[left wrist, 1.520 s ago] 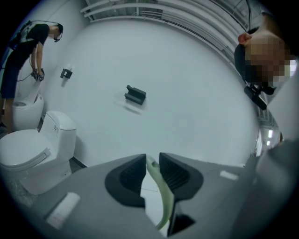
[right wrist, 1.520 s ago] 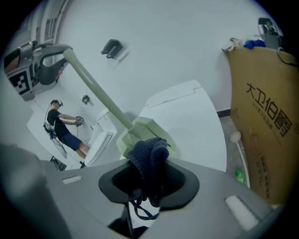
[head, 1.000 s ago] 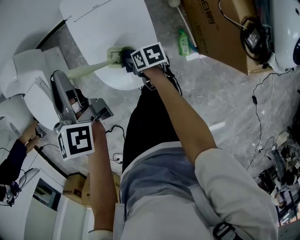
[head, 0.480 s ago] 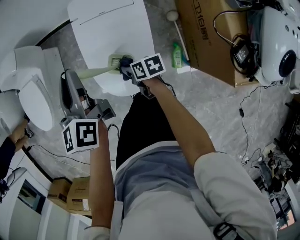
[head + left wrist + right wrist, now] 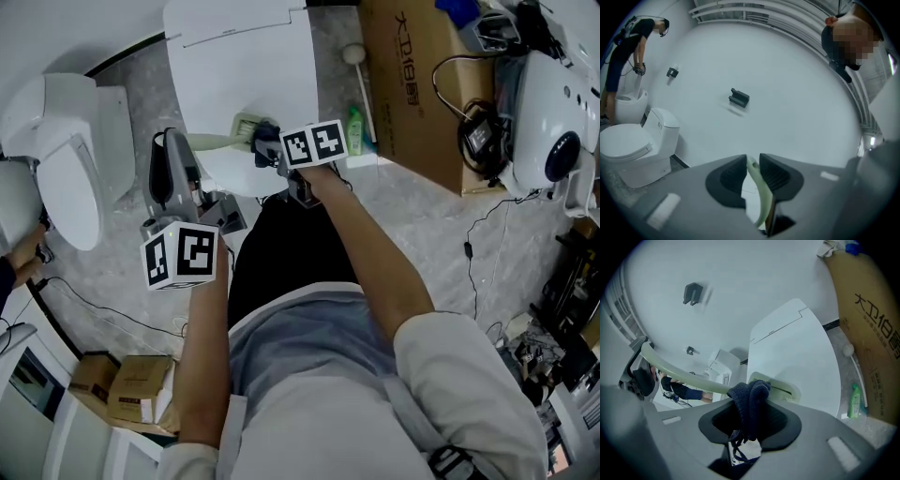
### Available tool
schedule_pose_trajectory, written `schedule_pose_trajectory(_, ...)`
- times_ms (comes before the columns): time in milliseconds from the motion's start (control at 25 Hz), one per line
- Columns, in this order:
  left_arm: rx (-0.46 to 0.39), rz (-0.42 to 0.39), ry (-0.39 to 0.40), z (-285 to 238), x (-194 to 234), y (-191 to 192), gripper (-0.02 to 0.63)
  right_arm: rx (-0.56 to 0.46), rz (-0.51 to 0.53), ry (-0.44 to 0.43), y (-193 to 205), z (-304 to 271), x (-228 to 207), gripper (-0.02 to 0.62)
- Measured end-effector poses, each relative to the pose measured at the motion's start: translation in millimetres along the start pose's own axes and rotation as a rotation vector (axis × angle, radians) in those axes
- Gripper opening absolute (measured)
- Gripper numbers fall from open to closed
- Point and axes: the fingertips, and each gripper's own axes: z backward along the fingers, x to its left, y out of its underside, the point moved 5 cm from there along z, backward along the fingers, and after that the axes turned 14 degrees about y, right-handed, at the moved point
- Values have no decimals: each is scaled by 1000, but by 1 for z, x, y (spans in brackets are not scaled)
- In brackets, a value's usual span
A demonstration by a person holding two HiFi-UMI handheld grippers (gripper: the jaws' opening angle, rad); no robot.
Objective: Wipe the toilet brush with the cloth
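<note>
The left gripper [image 5: 752, 161] is clamping the pale green toilet brush [image 5: 211, 142] by its handle over a white surface [image 5: 244, 66]. The right gripper [image 5: 750, 411] is pinching the dark cloth [image 5: 749, 392] against the brush's head end. Wiping looks underway, with the handle seemingly left to do.

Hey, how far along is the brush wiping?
Grasps are done: left gripper is shut on the brush, right gripper on the cloth. In hand: the cloth sits against the brush by its head. How much is left to wipe doesn't show.
</note>
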Motion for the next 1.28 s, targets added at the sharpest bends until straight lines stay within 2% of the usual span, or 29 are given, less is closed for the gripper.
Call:
schedule_pose_trajectory(320, -16, 13, 5, 2, 4, -1, 0, 10, -86, -12, -1, 11, 10, 113)
schedule_pose_trajectory(920, 10, 20, 34, 6, 5, -5, 0, 26, -69, 0, -7, 46, 38, 114)
schedule_pose_trajectory(1280, 22, 28, 54, 2, 9, -6, 0, 27, -87, -31, -14, 62, 55, 114)
